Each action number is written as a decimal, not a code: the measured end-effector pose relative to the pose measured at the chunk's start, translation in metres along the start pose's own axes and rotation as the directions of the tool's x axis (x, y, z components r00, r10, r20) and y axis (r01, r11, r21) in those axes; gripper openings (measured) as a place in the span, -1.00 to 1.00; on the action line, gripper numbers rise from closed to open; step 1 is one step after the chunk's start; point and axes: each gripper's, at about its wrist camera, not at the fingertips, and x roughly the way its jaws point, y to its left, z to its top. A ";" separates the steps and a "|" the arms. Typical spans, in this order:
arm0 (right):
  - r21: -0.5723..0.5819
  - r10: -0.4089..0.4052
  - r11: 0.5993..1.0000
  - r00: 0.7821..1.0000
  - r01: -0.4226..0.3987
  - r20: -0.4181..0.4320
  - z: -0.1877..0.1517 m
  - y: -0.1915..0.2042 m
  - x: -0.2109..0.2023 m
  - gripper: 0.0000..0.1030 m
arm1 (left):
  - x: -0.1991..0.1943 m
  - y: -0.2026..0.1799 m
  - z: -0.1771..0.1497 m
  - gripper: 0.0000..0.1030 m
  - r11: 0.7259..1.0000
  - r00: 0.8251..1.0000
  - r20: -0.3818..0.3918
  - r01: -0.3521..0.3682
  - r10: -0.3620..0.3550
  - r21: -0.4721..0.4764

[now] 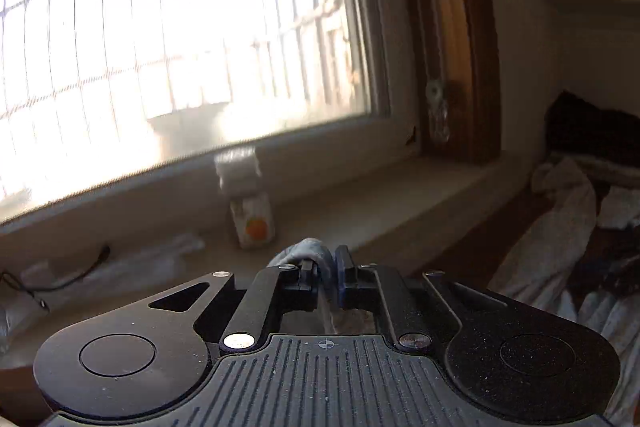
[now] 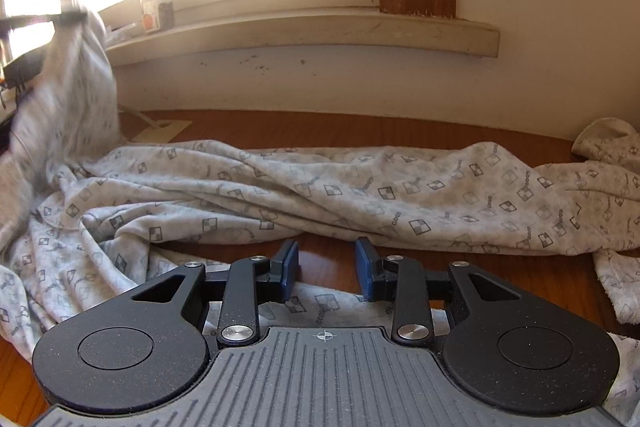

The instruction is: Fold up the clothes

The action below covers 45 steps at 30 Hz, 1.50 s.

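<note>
A pale grey garment with a small square print [image 2: 320, 187] lies crumpled across the wooden table [image 2: 360, 127]. My left gripper [image 1: 326, 267] is shut on a fold of this garment [image 1: 308, 251] and holds it up high, facing the window. From the right wrist view the lifted cloth [image 2: 76, 83] hangs at the far left from the left gripper's fingers [image 2: 70, 18]. My right gripper [image 2: 327, 255] is open and empty, low over the table, with cloth under and ahead of it.
A window sill [image 2: 320, 31] runs behind the table with a small white-capped bottle [image 1: 252, 211] on it, also in the right wrist view [image 2: 154, 13]. A cable [image 1: 60, 279] lies on the sill. More clothes [image 1: 560, 247] pile at the right.
</note>
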 end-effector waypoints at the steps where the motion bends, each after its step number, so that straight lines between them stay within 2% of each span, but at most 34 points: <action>1: -0.007 -0.001 1.000 1.000 0.001 -0.001 0.000 0.001 0.000 -0.18 | 0.005 0.006 -0.011 -0.69 1.000 0.999 -0.046 -0.017 0.016 -0.018; 4: -0.038 -0.007 0.999 1.000 0.007 -0.007 0.000 0.006 0.001 -0.10 | 0.003 0.031 -0.044 -0.45 0.995 0.992 -0.118 -0.064 0.054 -0.076; 6: -0.032 -0.004 0.999 1.000 0.004 -0.007 0.000 0.005 0.001 -0.10 | -0.008 0.037 -0.058 -0.19 0.992 0.989 -0.135 -0.073 0.060 -0.099; 11: -0.010 -0.001 1.000 1.000 0.001 -0.005 0.000 0.001 0.001 -0.08 | -0.046 0.032 -0.086 -0.18 0.991 0.987 -0.151 -0.068 0.050 -0.119; 18: -0.022 -0.009 1.000 1.000 0.009 -0.009 0.000 0.004 0.002 0.01 | -0.099 0.024 -0.124 -0.05 0.987 0.985 -0.172 -0.060 0.035 -0.147; 22: -0.019 -0.013 1.000 1.000 0.013 -0.009 0.000 0.003 0.002 0.02 | -0.141 -0.002 -0.139 0.08 0.981 0.989 -0.145 0.009 -0.038 -0.194; 28: -0.014 -0.018 1.000 1.000 0.017 -0.009 0.000 0.003 0.002 0.03 | -0.175 -0.024 -0.164 0.15 0.972 0.990 -0.119 0.046 -0.075 -0.232; 36: -0.013 -0.020 1.000 1.000 0.020 -0.009 0.000 0.002 0.003 0.04 | -0.181 -0.034 -0.174 0.15 0.961 0.990 -0.101 0.066 -0.097 -0.268; 39: -0.012 -0.020 1.000 1.000 0.020 -0.009 0.000 0.002 0.002 0.05 | -0.192 -0.031 -0.170 0.16 0.957 0.995 -0.065 0.051 -0.073 -0.284; 45: -0.010 -0.019 1.000 1.000 0.019 -0.009 0.000 0.002 0.002 0.05 | -0.203 -0.040 -0.167 0.16 0.961 0.993 -0.047 0.096 -0.112 -0.259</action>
